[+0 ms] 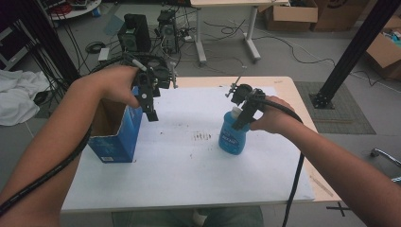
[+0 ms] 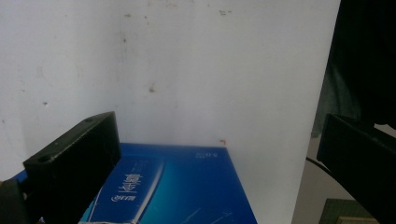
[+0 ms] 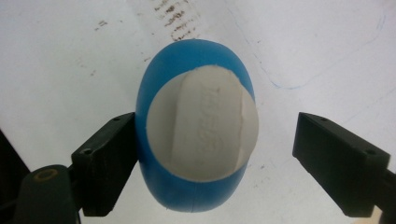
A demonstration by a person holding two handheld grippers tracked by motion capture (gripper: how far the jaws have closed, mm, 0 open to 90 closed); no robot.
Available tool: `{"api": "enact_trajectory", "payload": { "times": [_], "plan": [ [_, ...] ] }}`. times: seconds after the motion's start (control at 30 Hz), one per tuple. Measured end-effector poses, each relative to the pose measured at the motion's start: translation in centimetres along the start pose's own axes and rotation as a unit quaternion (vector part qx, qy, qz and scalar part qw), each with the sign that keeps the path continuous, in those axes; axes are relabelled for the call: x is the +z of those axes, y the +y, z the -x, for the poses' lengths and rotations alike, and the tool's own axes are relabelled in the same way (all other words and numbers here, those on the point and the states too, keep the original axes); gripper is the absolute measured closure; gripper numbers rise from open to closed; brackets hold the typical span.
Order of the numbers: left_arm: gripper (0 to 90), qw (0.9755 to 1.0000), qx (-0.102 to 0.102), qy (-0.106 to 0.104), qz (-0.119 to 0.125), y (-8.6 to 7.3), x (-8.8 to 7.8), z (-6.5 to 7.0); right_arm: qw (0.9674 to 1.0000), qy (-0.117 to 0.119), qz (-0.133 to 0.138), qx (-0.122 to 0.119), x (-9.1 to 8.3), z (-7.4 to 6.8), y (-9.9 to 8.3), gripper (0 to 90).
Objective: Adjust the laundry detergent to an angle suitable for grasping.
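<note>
A blue bottle (image 1: pixel 231 136) with a white cap (image 3: pixel 201 135) stands upright on the white sheet, right of centre. My right gripper (image 1: pixel 238 124) reaches down around its top. In the right gripper view the right gripper (image 3: pixel 215 123) straddles the bottle (image 3: pixel 159 88): the left jaw lies against the blue side and the right jaw stands well apart, so it is open. A blue carton (image 1: pixel 117 137) with an open top stands at the sheet's left edge. My left gripper (image 1: pixel 152 115) hangs just above its right rim. Seen from its own camera, the left gripper (image 2: pixel 217 130) is open over the carton (image 2: pixel 182 186).
The white sheet (image 1: pixel 189 165) covers most of a wooden table (image 1: pixel 302 101). Bare sheet lies between carton and bottle, with dark smudges (image 1: pixel 202 136). Beyond the table are computer towers (image 1: pixel 135 30) and cables on the floor; a black post (image 1: pixel 352 52) rises at right.
</note>
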State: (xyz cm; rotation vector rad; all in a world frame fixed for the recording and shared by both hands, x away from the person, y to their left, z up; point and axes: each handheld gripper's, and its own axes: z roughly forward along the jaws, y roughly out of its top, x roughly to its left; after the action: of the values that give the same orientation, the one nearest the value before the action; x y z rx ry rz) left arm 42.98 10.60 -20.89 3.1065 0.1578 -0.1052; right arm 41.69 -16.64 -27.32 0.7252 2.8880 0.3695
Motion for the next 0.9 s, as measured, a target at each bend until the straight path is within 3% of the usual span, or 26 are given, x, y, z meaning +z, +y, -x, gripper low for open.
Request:
{"api": "enact_trajectory", "payload": {
  "times": [0.27, 0.37, 0.9],
  "plan": [
    [0.1, 1.0, -0.002, 0.001, 0.0, -0.1, 0.0, 0.1, 0.9999, 0.005, 0.007, -0.011, -0.8, 0.2, -0.1, 13.7],
    [0.1, 1.0, -0.002, 0.001, 0.002, -0.1, 0.0, 0.1, 0.9997, 0.005, 0.015, -0.016, -1.2, 0.4, -0.3, 9.5],
    [0.1, 1.0, -0.003, -0.002, -0.002, -0.1, 0.1, 0.0, 0.9967, 0.03, 0.035, -0.067, -3.3, 0.3, -0.4, 4.0]
  ]
}}
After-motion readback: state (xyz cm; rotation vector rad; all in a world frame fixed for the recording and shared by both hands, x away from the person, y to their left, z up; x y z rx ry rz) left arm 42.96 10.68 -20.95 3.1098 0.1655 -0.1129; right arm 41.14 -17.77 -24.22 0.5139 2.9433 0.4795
